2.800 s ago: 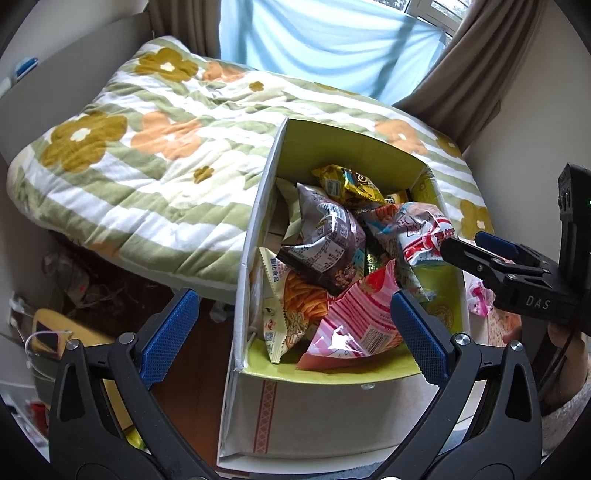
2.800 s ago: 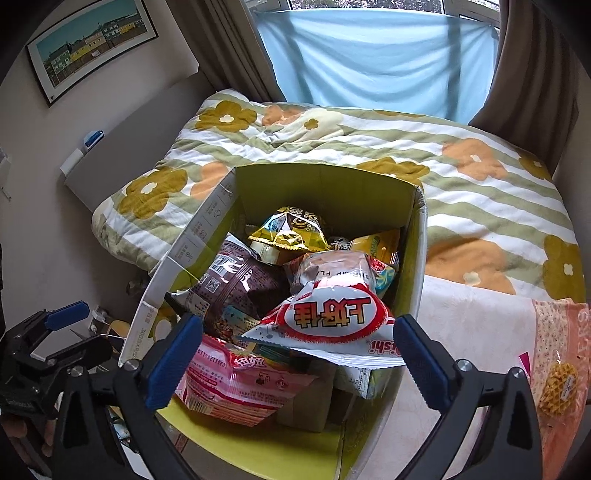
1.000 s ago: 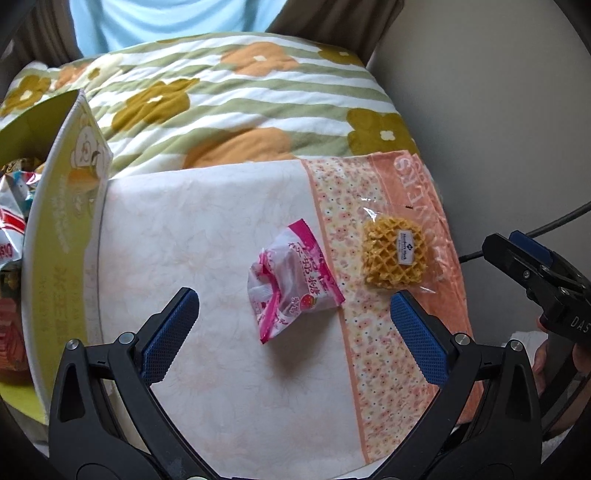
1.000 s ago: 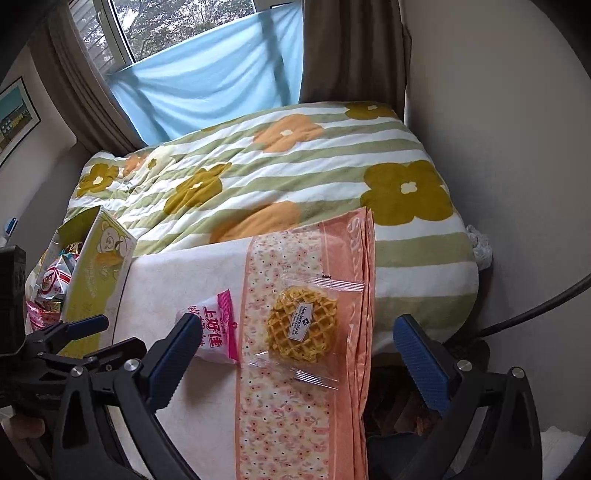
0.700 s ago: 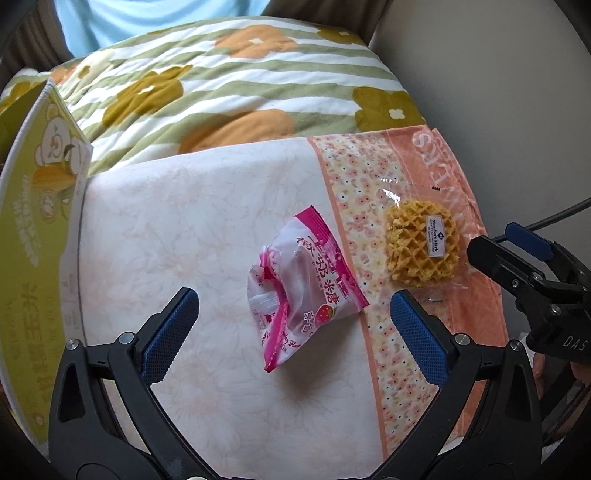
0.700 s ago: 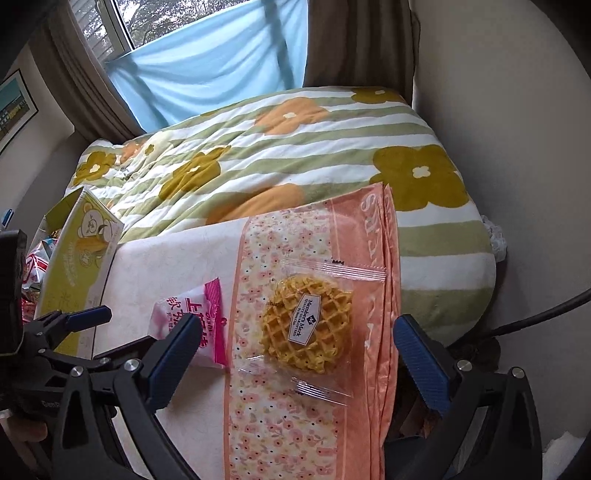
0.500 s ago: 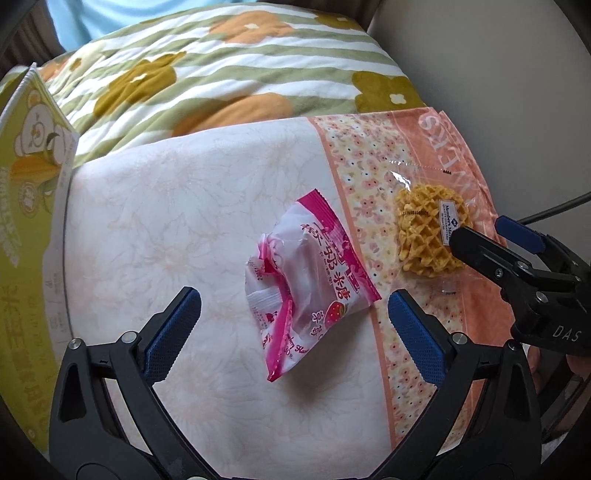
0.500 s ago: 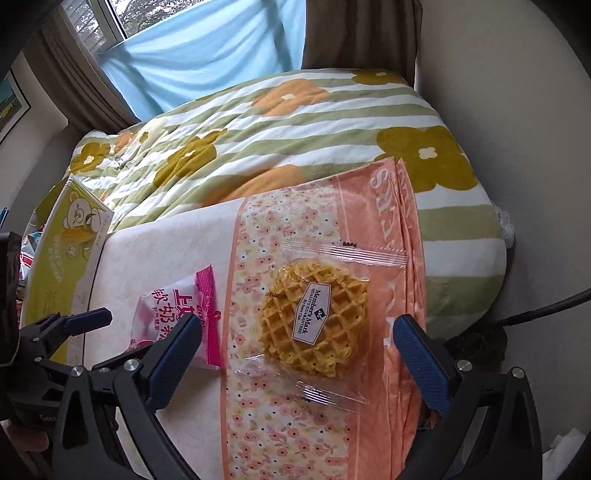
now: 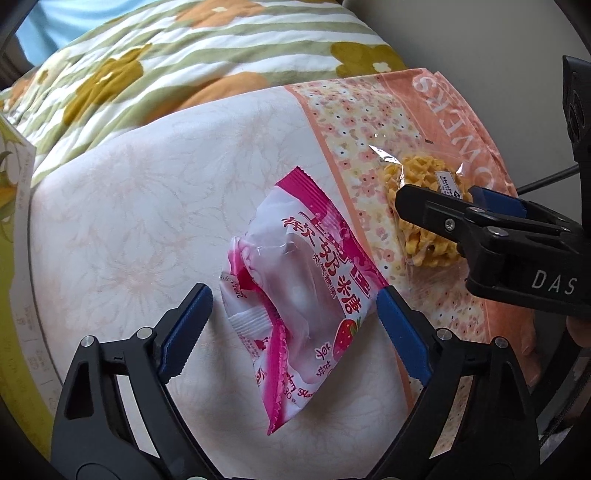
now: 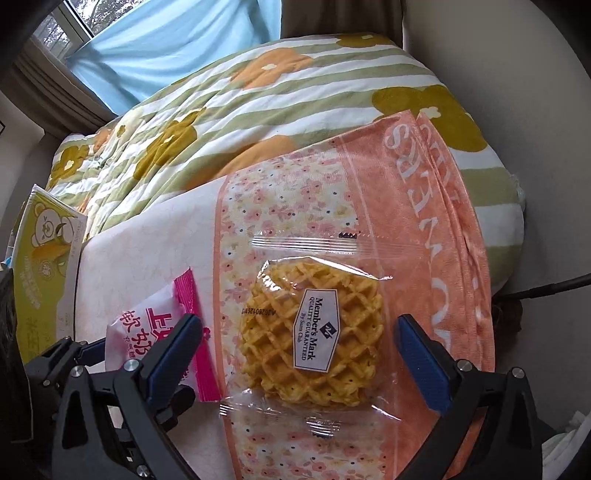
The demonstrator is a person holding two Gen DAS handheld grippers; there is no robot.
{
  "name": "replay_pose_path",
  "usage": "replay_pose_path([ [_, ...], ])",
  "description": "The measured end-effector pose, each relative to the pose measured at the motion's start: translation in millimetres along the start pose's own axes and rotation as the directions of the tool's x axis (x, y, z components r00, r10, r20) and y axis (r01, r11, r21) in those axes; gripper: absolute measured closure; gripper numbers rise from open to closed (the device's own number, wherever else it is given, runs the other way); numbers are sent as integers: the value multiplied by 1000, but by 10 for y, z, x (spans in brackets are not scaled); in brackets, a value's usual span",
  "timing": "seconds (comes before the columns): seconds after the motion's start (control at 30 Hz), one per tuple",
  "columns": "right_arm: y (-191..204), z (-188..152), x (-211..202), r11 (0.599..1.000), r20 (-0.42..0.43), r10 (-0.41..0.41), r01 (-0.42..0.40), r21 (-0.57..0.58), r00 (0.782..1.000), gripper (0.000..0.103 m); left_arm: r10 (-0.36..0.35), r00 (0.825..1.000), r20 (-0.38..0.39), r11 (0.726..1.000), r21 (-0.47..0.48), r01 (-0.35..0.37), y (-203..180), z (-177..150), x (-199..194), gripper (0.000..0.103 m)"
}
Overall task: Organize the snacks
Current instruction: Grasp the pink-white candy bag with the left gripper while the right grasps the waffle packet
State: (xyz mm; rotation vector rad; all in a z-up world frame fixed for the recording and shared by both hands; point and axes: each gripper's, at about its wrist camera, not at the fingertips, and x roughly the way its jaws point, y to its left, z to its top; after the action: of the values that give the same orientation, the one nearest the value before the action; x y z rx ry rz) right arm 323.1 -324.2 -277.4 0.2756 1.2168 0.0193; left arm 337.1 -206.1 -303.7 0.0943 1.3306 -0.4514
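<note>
While closing, left gripper (image 9: pixel 293 319) jaws straddling pink strawberry snack packet (image 9: pixel 295 291), lower centre of left wrist view; blue pads just beside its edges, contact not clear. Right gripper (image 10: pixel 299 358) jaws wide open, framing clear-wrapped waffle (image 10: pixel 312 334) at centre of right wrist view, apart from both pads. Two loose snacks counted: one packet, one waffle, side by side on peach floral cloth (image 10: pixel 406 206) over flowered quilt (image 10: pixel 258 85). One yellow-green box (image 10: pixel 40 258) at left edge.

Home bedroom, flowered striped quilt (image 10: pixel 258 96) on a bed, curtained window (image 10: pixel 74 33), blue drape (image 10: pixel 177 40)
</note>
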Motion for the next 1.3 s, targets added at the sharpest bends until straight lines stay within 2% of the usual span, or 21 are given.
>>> replay_pose_path([
  [0.07,32,14,25,1000,-1,-2,2,-3,1000,0,-8,1000,-1,1000,6,8,18,16,8,16],
  [0.13,53,28,55,1000,-6,0,-1,-4,1000,0,-1,1000,7,1000,21,1,20,40,3,26],
  [0.2,68,39,86,1000,-12,-11,11,-5,1000,0,-5,1000,5,1000,30,5,24,68,7,27],
  [0.4,43,54,175,999,-26,-52,52,-1,998,0,4,1000,9,999,48,-5,43,114,-5,41],
  [0.67,82,53,250,994,-20,-108,107,-31,994,0,-4,1000,-2,1000,13,4,138,118,-62,46],
  [0.83,190,7,316,979,-17,-177,175,-101,984,0,15,1000,6,1000,-7,-15,249,95,-149,47],
  [0.97,165,2,309,979,-10,-179,177,-99,984,0,24,1000,16,999,-26,-23,312,83,-219,48],
  [1.03,161,0,296,979,-6,-182,181,-98,983,3,26,999,22,999,-32,-25,343,77,-252,48],
  [1.1,163,-13,246,979,7,-181,181,-90,983,17,30,999,31,999,-38,-29,353,71,-292,48],
  [1.2,137,-17,206,979,11,-181,181,-95,983,26,33,999,42,998,-49,-31,357,54,-339,48],
  [1.3,129,-34,176,979,12,-175,175,-104,985,29,39,998,55,998,-60,-36,349,34,-402,48],
])
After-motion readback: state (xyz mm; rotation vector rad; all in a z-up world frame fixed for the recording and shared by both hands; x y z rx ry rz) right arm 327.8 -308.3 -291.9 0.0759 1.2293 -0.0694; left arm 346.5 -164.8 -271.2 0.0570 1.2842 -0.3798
